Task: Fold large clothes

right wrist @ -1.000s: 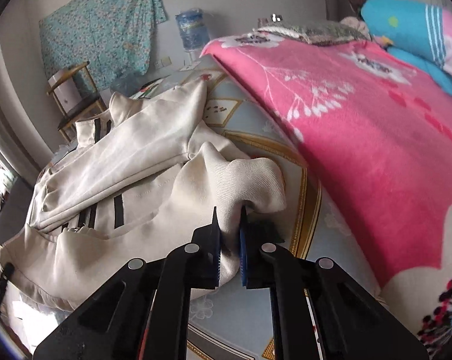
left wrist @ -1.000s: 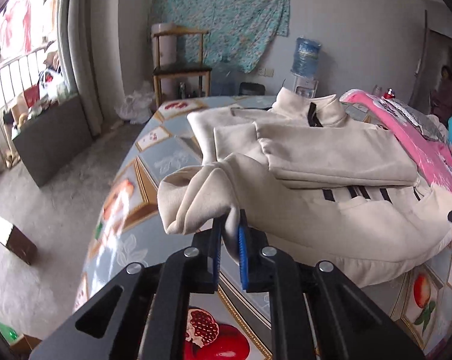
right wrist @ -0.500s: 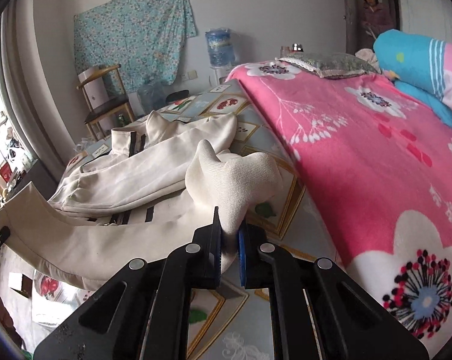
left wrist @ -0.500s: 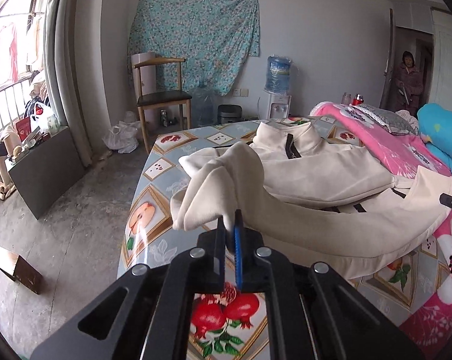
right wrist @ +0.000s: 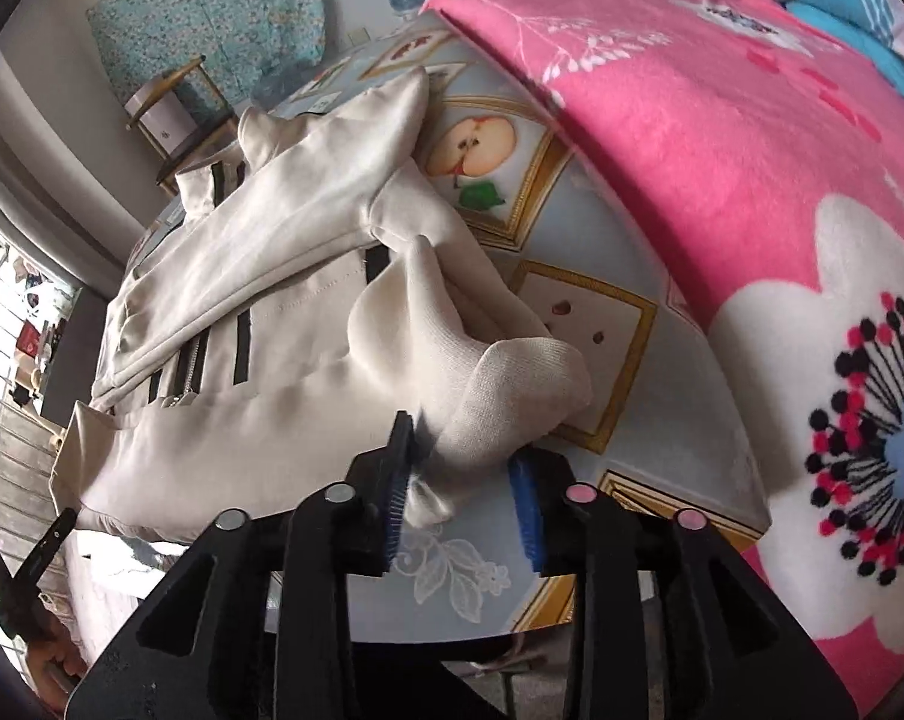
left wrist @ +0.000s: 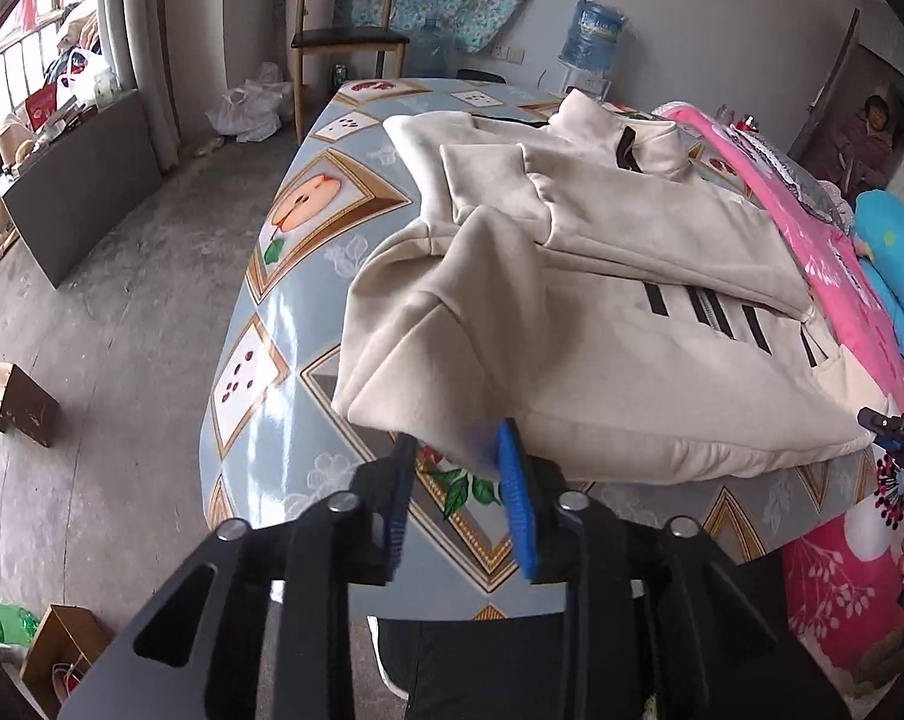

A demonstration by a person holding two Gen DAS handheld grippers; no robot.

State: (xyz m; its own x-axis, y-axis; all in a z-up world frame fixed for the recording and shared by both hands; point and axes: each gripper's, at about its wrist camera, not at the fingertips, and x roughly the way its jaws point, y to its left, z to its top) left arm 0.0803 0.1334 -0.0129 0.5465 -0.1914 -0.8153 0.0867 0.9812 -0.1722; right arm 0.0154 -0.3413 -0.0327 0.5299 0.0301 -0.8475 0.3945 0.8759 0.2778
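Left wrist view is showing the cream jacket (left wrist: 602, 276) lying across the fruit-print table (left wrist: 284, 324), the pink blanket (right wrist: 722, 120) at three o'clock. Both the left gripper (left wrist: 457, 450) and right gripper (right wrist: 461, 462) have just been opening, hem corners lying loosely between parted jaws. Snagged cloth is risking dragging the fold undone.

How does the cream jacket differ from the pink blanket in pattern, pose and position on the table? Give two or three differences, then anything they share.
1. The cream jacket is plain apart from black stripes; the pink blanket has a printed flower pattern.
2. The jacket is folded, sleeves laid across its front; the blanket lies spread out.
3. The jacket's hem corners sit between open grippers; the blanket is untouched.
Shared: both are soft fabric lying on the fruit-print tablecloth.
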